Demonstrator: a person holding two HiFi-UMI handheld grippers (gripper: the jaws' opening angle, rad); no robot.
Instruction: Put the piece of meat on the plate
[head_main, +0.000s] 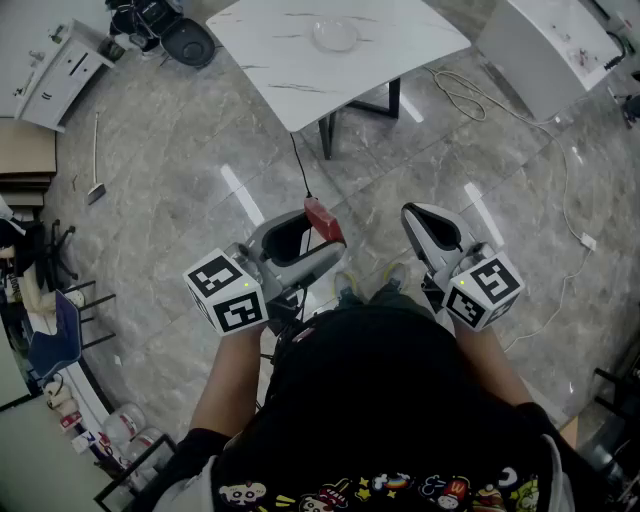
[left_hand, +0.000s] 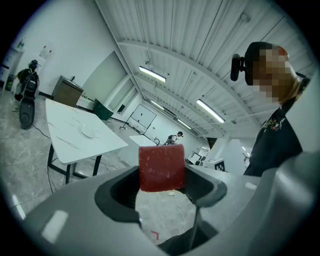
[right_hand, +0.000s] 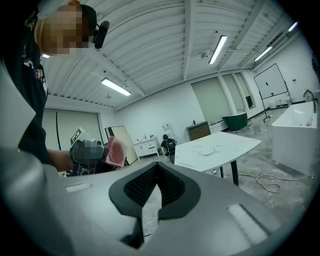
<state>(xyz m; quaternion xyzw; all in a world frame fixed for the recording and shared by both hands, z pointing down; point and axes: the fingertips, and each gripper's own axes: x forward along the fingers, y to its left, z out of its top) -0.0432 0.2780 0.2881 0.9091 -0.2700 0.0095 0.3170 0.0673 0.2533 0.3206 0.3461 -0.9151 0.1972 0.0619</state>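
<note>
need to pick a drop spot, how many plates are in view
1: the plate sits on the white table, at the top of the head view. Others could lie out of frame.

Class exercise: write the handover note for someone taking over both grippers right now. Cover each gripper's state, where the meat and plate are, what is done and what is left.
Left gripper: shut on the piece of meat, held up in the air in front of the person.
Right gripper: jaws together, nothing in them.
Plate: empty, on the white table ahead across the floor.
Done: meat picked up.
Left: carry it to the table and set it on the plate.
</note>
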